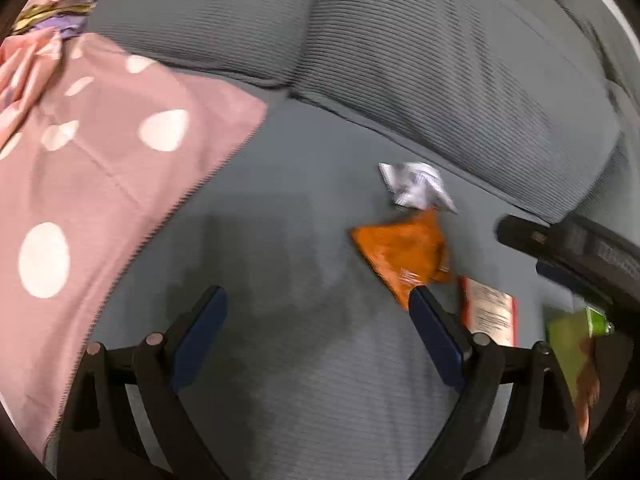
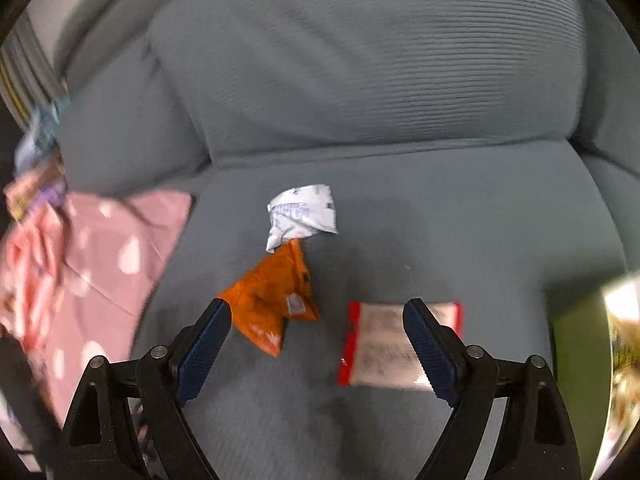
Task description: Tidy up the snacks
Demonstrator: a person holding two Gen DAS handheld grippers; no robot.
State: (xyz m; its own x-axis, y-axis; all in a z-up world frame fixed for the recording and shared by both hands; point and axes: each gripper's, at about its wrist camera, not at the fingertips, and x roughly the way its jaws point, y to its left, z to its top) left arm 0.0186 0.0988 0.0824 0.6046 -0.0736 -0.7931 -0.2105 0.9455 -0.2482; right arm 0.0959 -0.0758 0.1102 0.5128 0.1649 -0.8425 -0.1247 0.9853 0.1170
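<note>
Three snack packets lie on a grey sofa seat (image 2: 460, 220). A crumpled white packet (image 2: 300, 214) lies farthest back, an orange packet (image 2: 272, 304) touches its near corner, and a red-edged white packet (image 2: 396, 344) lies to the right. My right gripper (image 2: 318, 312) is open and empty, hovering above the orange and red-edged packets. My left gripper (image 1: 318, 300) is open and empty over bare seat, left of the orange packet (image 1: 404, 252), the white packet (image 1: 416, 186) and the red-edged packet (image 1: 490, 310). The other gripper (image 1: 580, 256) shows at that view's right edge.
A pink polka-dot cloth (image 1: 92, 184) covers the seat's left side, also in the right wrist view (image 2: 100, 264). Grey back cushions (image 2: 380, 60) rise behind the packets. A green object (image 2: 576, 344) sits at the right edge, also in the left wrist view (image 1: 568, 336).
</note>
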